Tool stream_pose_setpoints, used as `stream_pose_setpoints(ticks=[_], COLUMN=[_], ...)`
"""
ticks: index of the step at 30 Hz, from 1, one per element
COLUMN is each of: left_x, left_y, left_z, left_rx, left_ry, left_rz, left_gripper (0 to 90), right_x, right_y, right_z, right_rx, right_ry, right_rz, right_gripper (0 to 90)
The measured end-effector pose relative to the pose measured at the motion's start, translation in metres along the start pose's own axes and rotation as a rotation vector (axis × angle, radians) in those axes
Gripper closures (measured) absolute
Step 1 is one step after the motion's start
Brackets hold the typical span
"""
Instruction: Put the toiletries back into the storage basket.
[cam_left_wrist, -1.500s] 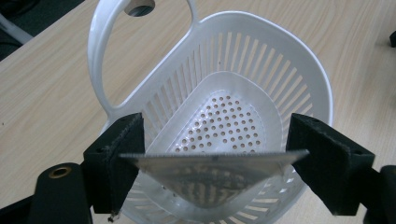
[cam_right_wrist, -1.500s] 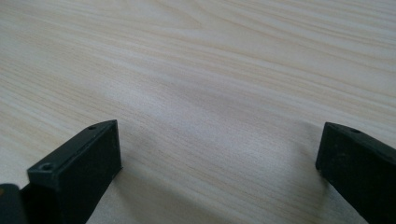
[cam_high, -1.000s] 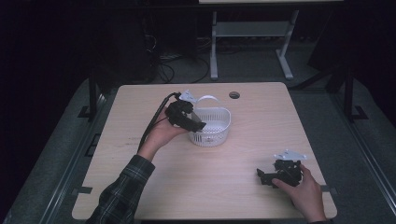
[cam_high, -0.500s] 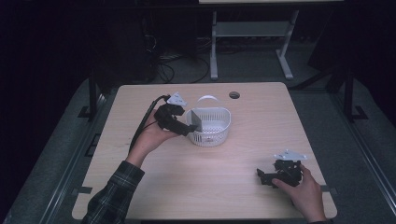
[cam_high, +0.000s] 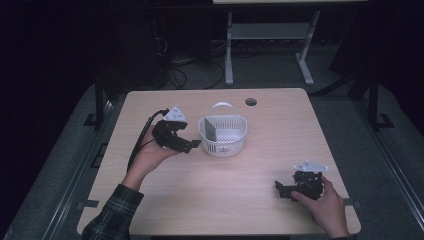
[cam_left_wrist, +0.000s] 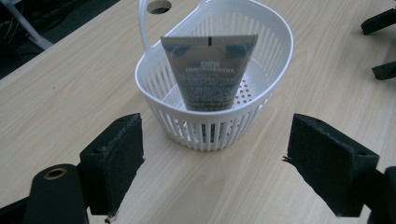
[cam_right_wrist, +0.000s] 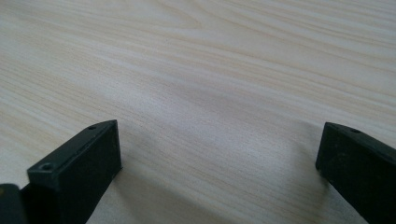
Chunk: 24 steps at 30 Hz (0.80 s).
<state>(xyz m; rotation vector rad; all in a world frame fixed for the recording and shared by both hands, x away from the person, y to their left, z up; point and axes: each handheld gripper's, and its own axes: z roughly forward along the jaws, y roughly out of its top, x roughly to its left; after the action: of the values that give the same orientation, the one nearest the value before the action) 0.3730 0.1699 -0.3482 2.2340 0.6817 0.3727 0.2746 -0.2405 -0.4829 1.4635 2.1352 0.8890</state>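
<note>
Two grippers showing wide-open jaws, left gripper (cam_high: 192, 145) hovering empty just beside the white basket (cam_high: 235, 145), grey tube (cam_left_wrist: 208, 70) leaning upright inside that basket near table centre, right gripper (cam_high: 281, 189) sitting empty on the wooden table (cam_high: 210, 200), well apart.

Glossy white slotted plastic basket (cam_left_wrist: 261, 60), matt grey tube (cam_left_wrist: 208, 70), pale smooth wood-grain table (cam_right_wrist: 196, 70), matt black gripper pads (cam_left_wrist: 116, 154).

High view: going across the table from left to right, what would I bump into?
Left gripper → white basket holding a tube → right gripper.
</note>
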Motion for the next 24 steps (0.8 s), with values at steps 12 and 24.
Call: stream_pose_setpoints(ticks=[12, 24], left_x=[-0.008, -0.021], left_y=[-0.029, -0.061], left_z=[-0.014, -0.022], left_rx=[-0.021, -0.02], left_ry=[0.024, 0.043], left_rz=[-0.013, -0.022], left_gripper=[17.6, 17.6], right_x=[0.0, 0.0], right_y=[0.0, 0.0], right_z=[0.0, 0.0], right_rx=[-0.001, 0.0], right_ry=[0.0, 0.0], right_rz=[-0.001, 0.0], right_gripper=[0.0, 0.0])
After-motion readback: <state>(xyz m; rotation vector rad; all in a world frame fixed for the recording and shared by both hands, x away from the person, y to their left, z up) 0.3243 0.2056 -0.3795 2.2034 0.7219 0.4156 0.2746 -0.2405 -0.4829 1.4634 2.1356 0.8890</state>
